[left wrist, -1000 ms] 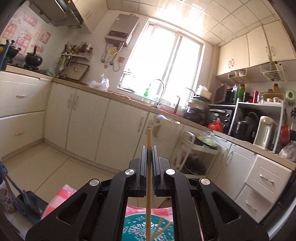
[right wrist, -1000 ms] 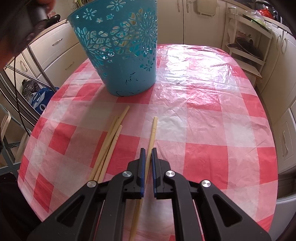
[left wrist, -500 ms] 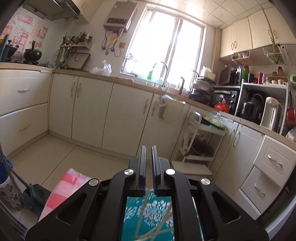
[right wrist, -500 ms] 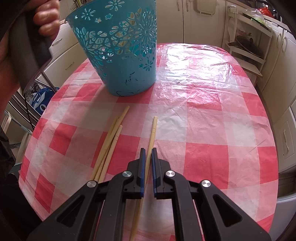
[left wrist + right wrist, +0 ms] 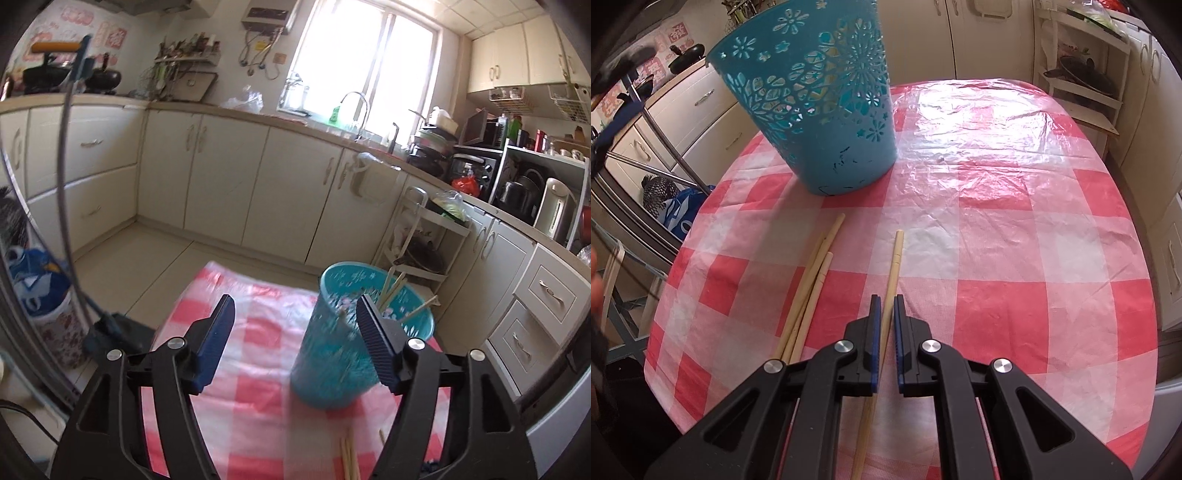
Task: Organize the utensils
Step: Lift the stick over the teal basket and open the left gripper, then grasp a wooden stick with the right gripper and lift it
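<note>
The left hand-held gripper [image 5: 295, 334] is empty and its jaws are opening wide, with nothing held between them; it is pointed over the table [image 5: 1015, 229] toward the blue basket [image 5: 341, 354]. A few chopsticks [image 5: 393, 290] are already stood in that basket, so part of the job looks done. The right hand-held gripper [image 5: 885, 317] is clenched shut on one chopstick [image 5: 894, 266], which lies near the middle of the table with its far tip pointed at the basket. It cannot be told if this chopstick is lifted yet. Just beside it, toward the left edge of the table, three more chopsticks [image 5: 812, 291] are left lying in a loose bunch. The basket is stood near the far edge of the table. So four chopsticks seem to be left: the one being held and the three lying flat.
</note>
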{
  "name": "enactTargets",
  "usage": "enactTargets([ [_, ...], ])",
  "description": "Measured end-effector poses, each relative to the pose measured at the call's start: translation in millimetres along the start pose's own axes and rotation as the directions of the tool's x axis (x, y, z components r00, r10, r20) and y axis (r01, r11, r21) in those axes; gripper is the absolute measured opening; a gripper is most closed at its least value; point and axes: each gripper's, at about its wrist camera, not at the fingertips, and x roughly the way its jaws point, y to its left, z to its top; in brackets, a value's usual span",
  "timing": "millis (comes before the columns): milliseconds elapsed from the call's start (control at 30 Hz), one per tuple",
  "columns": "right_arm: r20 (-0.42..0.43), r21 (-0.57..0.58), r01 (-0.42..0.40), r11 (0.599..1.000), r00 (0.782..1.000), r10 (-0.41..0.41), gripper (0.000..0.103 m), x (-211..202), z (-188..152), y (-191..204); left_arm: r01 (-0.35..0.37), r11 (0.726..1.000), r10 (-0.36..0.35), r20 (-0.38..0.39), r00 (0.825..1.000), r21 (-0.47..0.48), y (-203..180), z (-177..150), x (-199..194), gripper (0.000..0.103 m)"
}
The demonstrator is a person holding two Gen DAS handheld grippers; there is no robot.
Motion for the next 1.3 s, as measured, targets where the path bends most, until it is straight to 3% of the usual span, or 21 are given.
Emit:
enactTargets([
  [200,0.018,-0.025,0.034,0.999,0.999,-0.033,0.008,1.7,0.4,5.0,-0.043,0.999,0.041,-0.074,0.996,-0.024,18.3,-4.2,7.8,0.067],
  [500,0.035,-0.132,0.118,0.984,0.993,-0.114,0.007,5.0,-1.3,21.9,-0.039,0.999,0.042,-0.154,0.987,0.020,9.5,-1.7,22.4,0.069],
  [600,0.032,-0.080,0.053,0.995,0.998,-0.051,0.006,-0.8,-1.3,12.2,-0.041,0.999,0.045,-0.171,0.984,0.025,7.3,-2.9,26.5,0.070],
  [700,0.082,-0.024,-0.070,0.997,0.994,0.072,0.006,-18.2,3.2,2.1,-0.038,0.999,0.042,-0.182,0.982,0.029,3.7,-3.5,28.0,0.073],
  [800,0.154,-0.008,-0.181,0.983,0.972,0.180,0.006,-39.9,10.0,-0.3,-0.036,0.999,0.042,-0.186,0.982,0.036,1.1,-3.2,29.5,0.074],
  [933,0.243,-0.039,-0.287,0.957,0.926,0.288,0.006,-73.2,19.1,10.9,-0.039,0.999,0.044,-0.194,0.980,0.029,1.9,-3.7,30.9,0.074],
  [1133,0.366,-0.038,-0.368,0.929,0.860,0.356,0.006,-112.6,47.0,26.5,-0.050,0.999,0.051,-0.186,0.981,0.011,7.9,-1.5,26.3,0.075],
  [1300,0.481,-0.028,-0.365,0.930,0.811,0.333,0.006,-133.5,109.4,37.3,-0.061,0.998,0.057,-0.194,0.979,-0.017,12.7,-0.2,26.7,0.075],
])
